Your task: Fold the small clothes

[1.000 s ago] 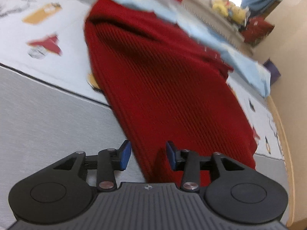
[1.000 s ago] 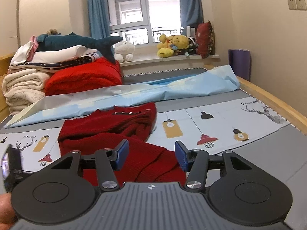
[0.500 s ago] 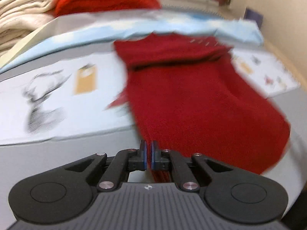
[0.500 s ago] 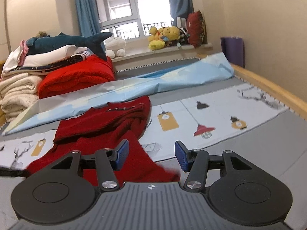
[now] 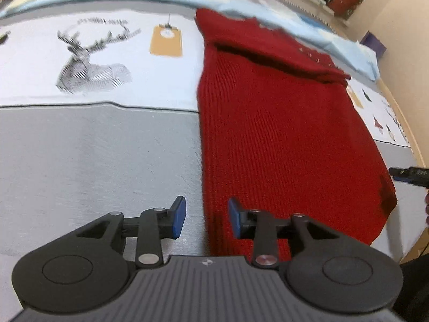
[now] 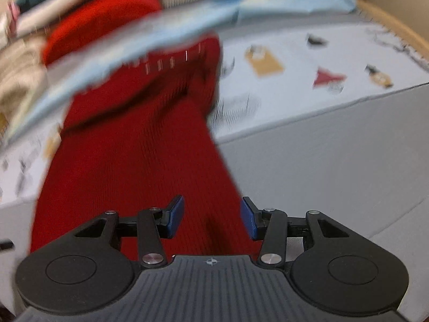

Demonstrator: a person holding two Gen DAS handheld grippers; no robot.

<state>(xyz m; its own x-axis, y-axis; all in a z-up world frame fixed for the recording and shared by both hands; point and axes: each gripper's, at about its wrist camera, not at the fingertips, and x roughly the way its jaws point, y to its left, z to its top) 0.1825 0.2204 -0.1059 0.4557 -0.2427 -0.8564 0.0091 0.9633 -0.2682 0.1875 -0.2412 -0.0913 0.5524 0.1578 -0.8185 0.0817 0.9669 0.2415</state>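
A red knitted garment (image 5: pixel 284 123) is lying stretched out flat on the bed (image 5: pixel 93 145), its near hem reaching right up to both tools. The left gripper (image 5: pixel 206 216) is hovering low at the hem's left corner, its jaws standing apart and holding nothing, the cloth's edge running between them. The right gripper (image 6: pixel 211 219) is tilting down over the hem's right corner (image 6: pixel 161 161), its jaws also standing wide with cloth lying between them, ungripped.
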